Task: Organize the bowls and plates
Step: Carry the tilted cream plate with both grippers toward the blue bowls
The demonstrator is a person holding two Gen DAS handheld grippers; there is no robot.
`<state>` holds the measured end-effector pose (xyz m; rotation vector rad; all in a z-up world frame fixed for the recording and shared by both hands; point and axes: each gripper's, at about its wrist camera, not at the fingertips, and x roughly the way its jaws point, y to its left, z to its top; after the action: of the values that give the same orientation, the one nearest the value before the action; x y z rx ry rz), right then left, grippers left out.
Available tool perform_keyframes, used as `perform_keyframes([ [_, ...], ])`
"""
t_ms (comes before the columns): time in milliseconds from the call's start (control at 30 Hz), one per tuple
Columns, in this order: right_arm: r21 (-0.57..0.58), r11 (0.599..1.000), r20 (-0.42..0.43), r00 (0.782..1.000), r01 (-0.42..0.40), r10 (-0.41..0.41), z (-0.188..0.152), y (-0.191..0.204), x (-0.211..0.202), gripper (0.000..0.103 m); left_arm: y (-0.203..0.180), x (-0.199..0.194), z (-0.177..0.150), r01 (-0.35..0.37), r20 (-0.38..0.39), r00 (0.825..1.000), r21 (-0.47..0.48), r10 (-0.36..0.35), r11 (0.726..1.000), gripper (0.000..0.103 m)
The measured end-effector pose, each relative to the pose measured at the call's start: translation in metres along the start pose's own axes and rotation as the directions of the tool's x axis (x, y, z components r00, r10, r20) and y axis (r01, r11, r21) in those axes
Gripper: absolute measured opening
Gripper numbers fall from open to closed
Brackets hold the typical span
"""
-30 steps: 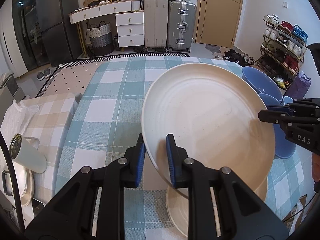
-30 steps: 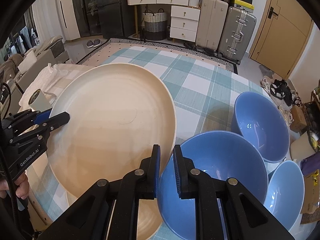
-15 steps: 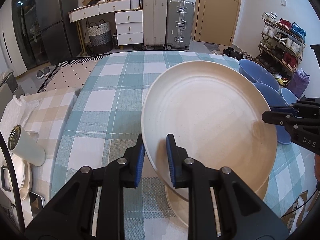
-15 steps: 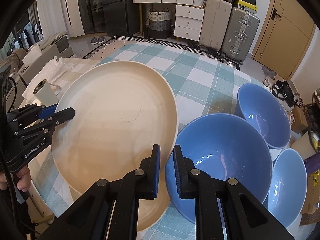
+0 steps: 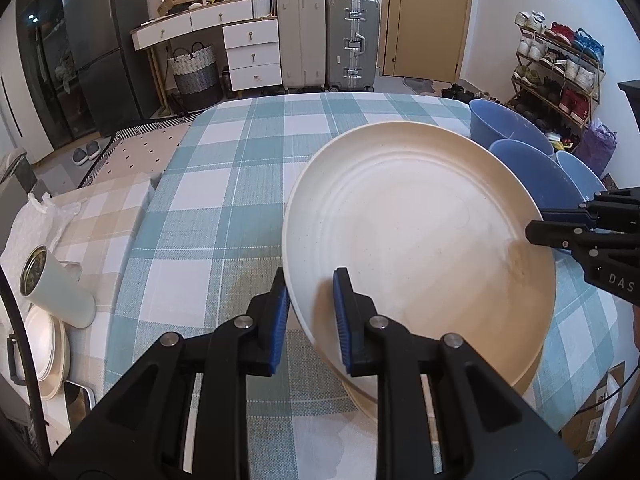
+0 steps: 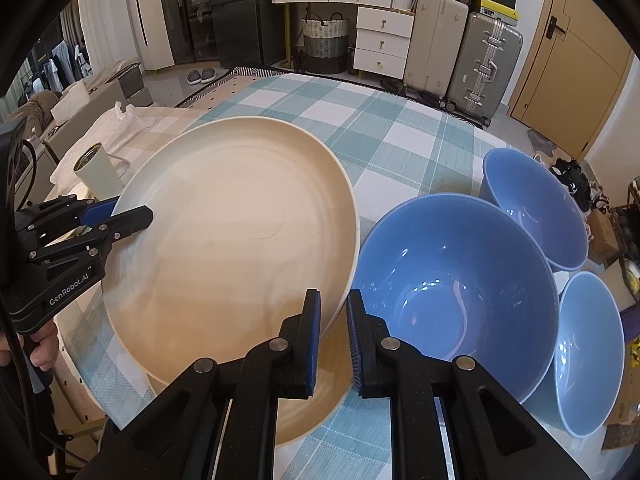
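1. Three blue bowls stand on the checked tablecloth [image 6: 400,136], mouths up, with nothing visible inside: a near bowl [image 6: 452,280], a far bowl [image 6: 536,208] behind it and a right bowl [image 6: 588,356] beside it. Their rims look to touch or nearly touch.
2. The cream plate [image 5: 416,232] is held face up above a second cream plate [image 6: 296,416], whose rim shows beneath its near edge. It tilts a little, far rim higher; being round, it has no long axis.
3. The left gripper [image 5: 310,312] is clamped narrowly on the plate's rim at its left side, one blue pad above and one below.
4. The right gripper [image 6: 332,336] is clamped the same way on the opposite rim, just beside the near bowl.
5. The plate's right edge sits very close to the near bowl; whether they touch cannot be told.
6. The far half of the cloth is open. At the left, a white cup [image 5: 56,288] stands on a lower beige-checked surface [image 5: 100,216], with more pale plates [image 5: 48,352] stacked below it.
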<state>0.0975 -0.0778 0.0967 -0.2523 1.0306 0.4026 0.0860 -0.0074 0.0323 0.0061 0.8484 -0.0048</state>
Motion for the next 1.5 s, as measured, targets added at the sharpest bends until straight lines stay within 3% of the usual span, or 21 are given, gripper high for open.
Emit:
perform_keyframes([
  [867,0.023,1.0,-0.006,1.0,-0.003,0.003,-0.043,0.01,-0.007,0.014,-0.012,-0.005,-0.034,0.014,-0.015,1.0,0.032,-0.014,0.999,0.019],
  [1500,0.046,0.999,-0.028,1.0,0.003,-0.001,-0.063,0.011,-0.003,0.015,-0.025,0.014,-0.043,0.006,-0.056,0.998,0.054,-0.003,0.999,0.021],
])
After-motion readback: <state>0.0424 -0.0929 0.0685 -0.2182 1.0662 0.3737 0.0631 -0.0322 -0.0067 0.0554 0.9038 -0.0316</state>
